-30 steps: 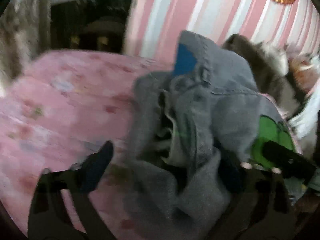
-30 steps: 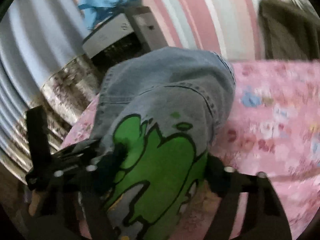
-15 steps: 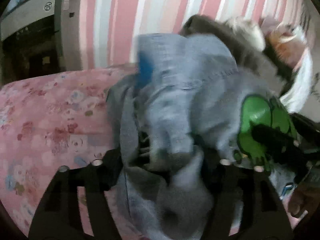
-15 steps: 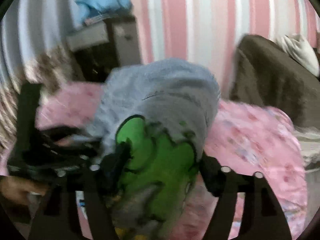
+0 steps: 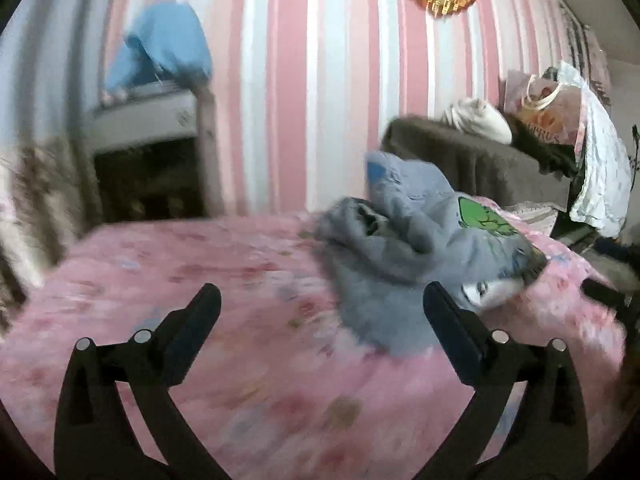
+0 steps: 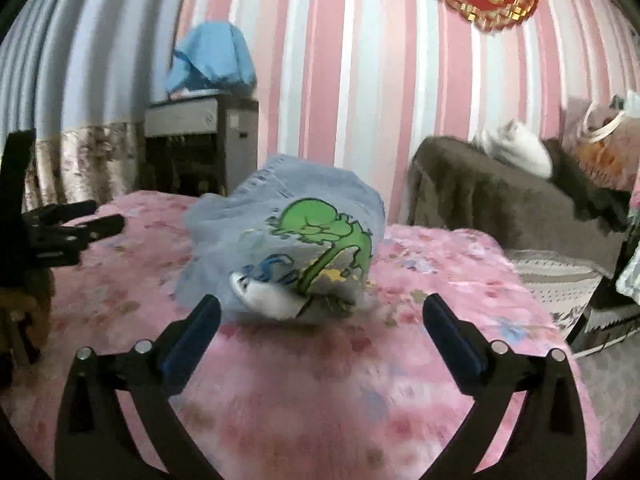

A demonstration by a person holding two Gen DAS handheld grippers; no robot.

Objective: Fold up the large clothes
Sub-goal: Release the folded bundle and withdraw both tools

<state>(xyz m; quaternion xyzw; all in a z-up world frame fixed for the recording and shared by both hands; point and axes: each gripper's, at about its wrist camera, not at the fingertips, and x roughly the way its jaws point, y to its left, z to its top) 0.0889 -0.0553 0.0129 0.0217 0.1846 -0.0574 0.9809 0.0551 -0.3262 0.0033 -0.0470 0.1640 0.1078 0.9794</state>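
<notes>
**Both grippers let go; denim bundle lies on the bed**

Nearest the cameras, each gripper stands spread wide with nothing between its pads. The left gripper (image 5: 320, 300) has its jaws opening over bare pink bedspread, and the right gripper (image 6: 320, 312) has its jaws opening too, its fingers framing empty sheet in front of the garment. Neither touches cloth, which reads as a release: the piece is set down and the hands are clear of it.

Just beyond the fingertips lies the denim garment (image 6: 288, 236), a grey-blue piece with a green cartoon print turned up toward the right wrist camera. It sits bunched in a rumpled heap on the bed (image 5: 200, 264), not flat, so as folding it looks loose at best; it probably needs smoothing or a fresh spread before any clean fold.

In the right wrist view the left gripper shows at the left edge, well apart from the bundle.

Farther back stand a brown covered sofa (image 6: 480, 192), a dark cabinet (image 6: 200, 140) with a blue cloth (image 6: 216, 60) on top, and the striped wall (image 6: 340, 60).
</notes>
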